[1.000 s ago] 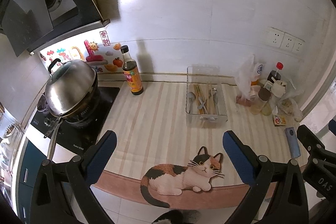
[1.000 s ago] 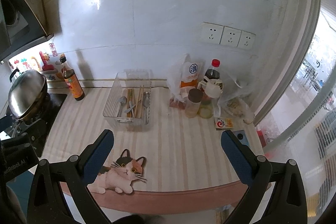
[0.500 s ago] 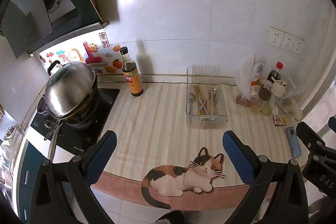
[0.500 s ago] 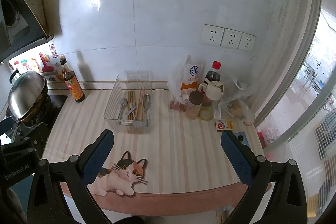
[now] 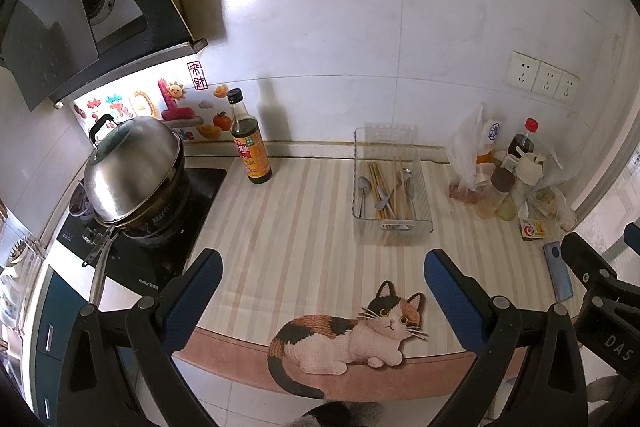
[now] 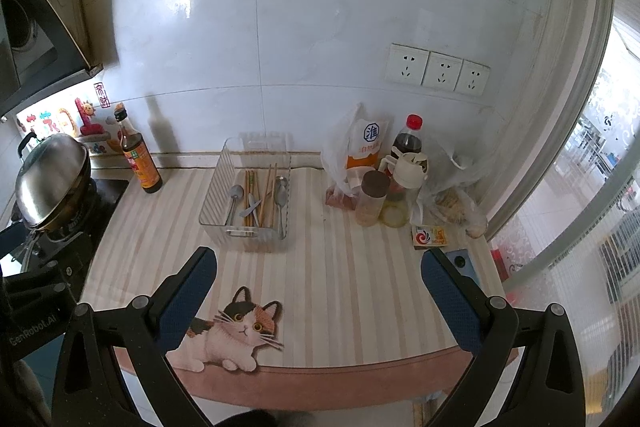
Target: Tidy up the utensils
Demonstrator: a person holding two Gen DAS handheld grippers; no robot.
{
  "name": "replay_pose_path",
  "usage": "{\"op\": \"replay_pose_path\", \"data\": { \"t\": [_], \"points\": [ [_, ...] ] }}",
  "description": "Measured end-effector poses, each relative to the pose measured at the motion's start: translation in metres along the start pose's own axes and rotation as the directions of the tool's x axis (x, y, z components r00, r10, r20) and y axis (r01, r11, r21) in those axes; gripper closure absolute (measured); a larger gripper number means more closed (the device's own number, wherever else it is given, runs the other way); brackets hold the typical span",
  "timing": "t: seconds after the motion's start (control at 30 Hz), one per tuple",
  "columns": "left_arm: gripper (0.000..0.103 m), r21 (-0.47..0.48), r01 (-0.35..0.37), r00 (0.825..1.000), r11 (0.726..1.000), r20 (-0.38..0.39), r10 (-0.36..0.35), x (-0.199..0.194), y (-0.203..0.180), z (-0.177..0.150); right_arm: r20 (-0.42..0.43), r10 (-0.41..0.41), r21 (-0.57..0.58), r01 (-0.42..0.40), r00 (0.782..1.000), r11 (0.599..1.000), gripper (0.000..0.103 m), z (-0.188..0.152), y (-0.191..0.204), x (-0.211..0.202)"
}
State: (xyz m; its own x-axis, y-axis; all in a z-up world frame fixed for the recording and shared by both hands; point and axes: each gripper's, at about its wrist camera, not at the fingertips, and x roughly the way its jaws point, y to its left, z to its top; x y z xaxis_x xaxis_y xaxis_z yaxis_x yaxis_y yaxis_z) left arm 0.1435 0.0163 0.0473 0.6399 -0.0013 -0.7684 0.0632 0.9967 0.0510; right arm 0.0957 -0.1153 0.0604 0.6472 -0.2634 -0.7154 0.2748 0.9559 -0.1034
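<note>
A clear plastic basket (image 5: 425, 195) (image 6: 214, 202) stands on the striped counter mat near the wall. Inside it lie metal spoons (image 5: 363, 189) (image 6: 280, 195) and wooden chopsticks (image 5: 376, 183) (image 6: 249, 193), mixed together. My left gripper (image 5: 322, 283) hangs open in front of the counter's front edge, well short of the basket, with nothing between its blue pads. My right gripper (image 6: 318, 281) is open too, over the front of the mat, empty and to the right of the basket.
A dark sauce bottle (image 5: 248, 143) (image 6: 138, 157) stands left of the basket. A lidded steel pot (image 5: 132, 175) sits on the stove at far left. Bags, bottles and jars (image 6: 396, 171) crowd the right corner. A phone (image 5: 558, 277) lies near the right edge. A cat picture (image 5: 348, 335) marks the mat's front.
Both grippers have drawn back and risen slightly, so the counter sits a little lower and farther in both views. Nothing on the counter moved.
</note>
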Motion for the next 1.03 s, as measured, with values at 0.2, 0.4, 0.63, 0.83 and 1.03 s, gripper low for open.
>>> {"op": "replay_pose_path", "data": {
  "t": [0.2,0.4,0.63,0.83,1.03],
  "points": [
    [0.000,0.004,0.004,1.000,1.000,0.002,-0.004,0.000,-0.002,0.000,0.001,-0.001,-0.004,0.001,1.000,1.000,0.000,0.000,0.000,0.000],
    [0.000,0.009,0.016,1.000,1.000,0.004,-0.016,0.002,-0.007,0.002,0.000,-0.013,0.002,0.013,1.000,1.000,0.000,0.000,-0.004,0.003],
    [0.000,0.014,0.026,1.000,1.000,0.010,-0.026,0.004,-0.009,0.004,0.002,-0.023,0.001,0.023,1.000,1.000,0.000,0.003,-0.008,0.006],
    [0.000,0.012,0.031,0.999,0.999,0.010,-0.031,0.007,-0.010,0.007,0.007,-0.025,-0.003,0.025,1.000,1.000,0.000,0.006,-0.009,0.008],
    [0.000,0.008,0.038,0.999,0.999,0.008,-0.038,0.010,-0.010,0.010,0.004,-0.023,-0.003,0.023,1.000,1.000,0.000,0.007,-0.009,0.010]
  ]
}}
